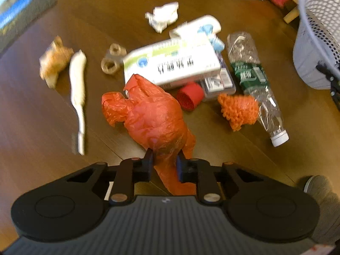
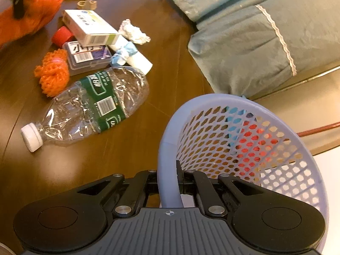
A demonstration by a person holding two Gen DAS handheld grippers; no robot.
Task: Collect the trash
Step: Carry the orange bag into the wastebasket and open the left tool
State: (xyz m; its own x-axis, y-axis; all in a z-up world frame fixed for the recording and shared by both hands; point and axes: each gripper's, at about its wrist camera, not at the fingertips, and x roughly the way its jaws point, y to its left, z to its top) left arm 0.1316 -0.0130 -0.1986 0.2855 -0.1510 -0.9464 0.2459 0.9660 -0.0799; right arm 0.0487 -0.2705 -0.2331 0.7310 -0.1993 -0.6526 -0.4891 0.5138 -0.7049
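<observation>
An orange plastic bag (image 1: 153,114) lies crumpled on the brown wooden table (image 1: 42,116), and my left gripper (image 1: 164,159) is shut on its near end. In the right wrist view the same orange bag (image 2: 27,19) shows at the far left. My right gripper (image 2: 167,176) is shut on the rim of a pale lilac mesh basket (image 2: 244,140), which stands at the table's right side; the basket (image 1: 316,36) also appears at the right edge of the left wrist view.
Trash is scattered over the table: a crushed clear bottle (image 2: 93,108) with a green label, an orange net (image 2: 53,72), a white carton (image 1: 172,63), a red roll (image 1: 190,95), crumpled tissue (image 1: 162,16), a white tube (image 1: 77,89). Teal cushions (image 2: 244,42) lie beyond.
</observation>
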